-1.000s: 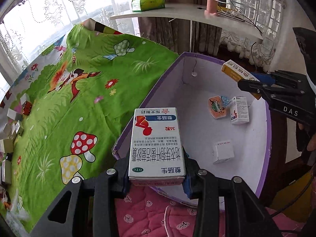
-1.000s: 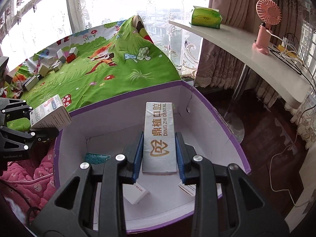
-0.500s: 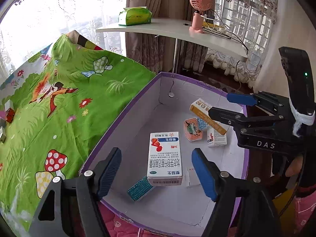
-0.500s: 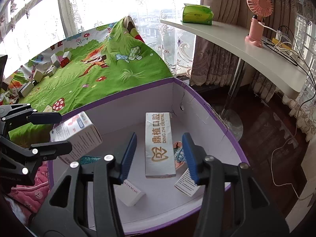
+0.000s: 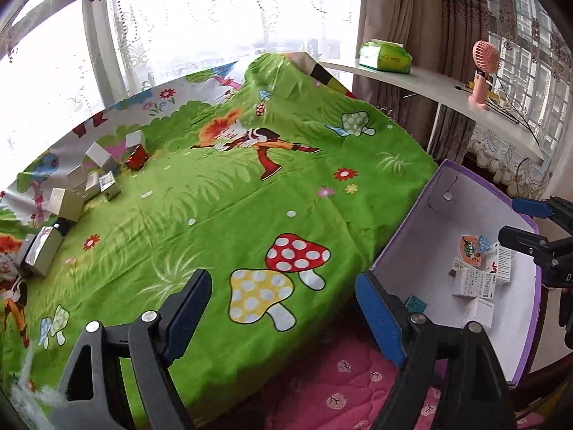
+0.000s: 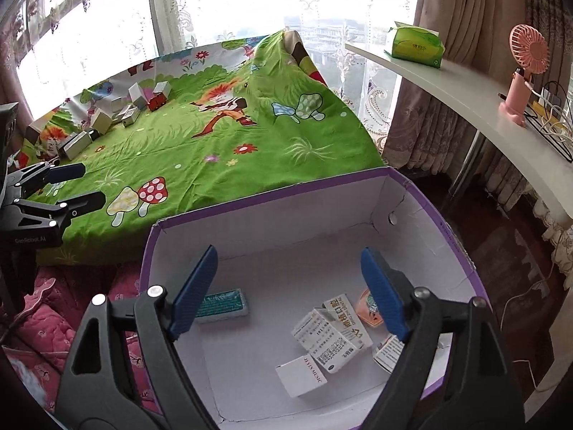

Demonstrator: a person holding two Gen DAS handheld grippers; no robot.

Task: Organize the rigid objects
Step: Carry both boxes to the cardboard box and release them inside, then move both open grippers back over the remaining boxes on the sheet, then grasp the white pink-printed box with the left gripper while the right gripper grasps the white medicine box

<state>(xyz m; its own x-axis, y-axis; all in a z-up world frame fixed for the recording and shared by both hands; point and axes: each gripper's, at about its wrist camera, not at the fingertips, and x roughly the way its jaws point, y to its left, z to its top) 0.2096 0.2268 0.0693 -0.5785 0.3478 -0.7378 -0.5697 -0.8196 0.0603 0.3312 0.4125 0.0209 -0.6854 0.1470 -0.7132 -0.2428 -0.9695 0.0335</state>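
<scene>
A purple-rimmed white box stands beside the bed and holds several small cartons: a white medicine carton, a gold dental carton, a teal packet and a white cube. The box also shows in the left wrist view. My right gripper is open and empty above the box. My left gripper is open and empty over the green bedsheet's near edge, left of the box. A cluster of loose cartons lies at the sheet's far left and shows too in the right wrist view.
The green mushroom-print sheet covers the bed. A pink quilt lies below its near edge. A white shelf at the right carries a green tissue pack and a pink fan. Curtained windows stand behind.
Both grippers opened and dropped their cartons into the box. My left gripper then swung left over the sheet. My right gripper pulled back above the box.
</scene>
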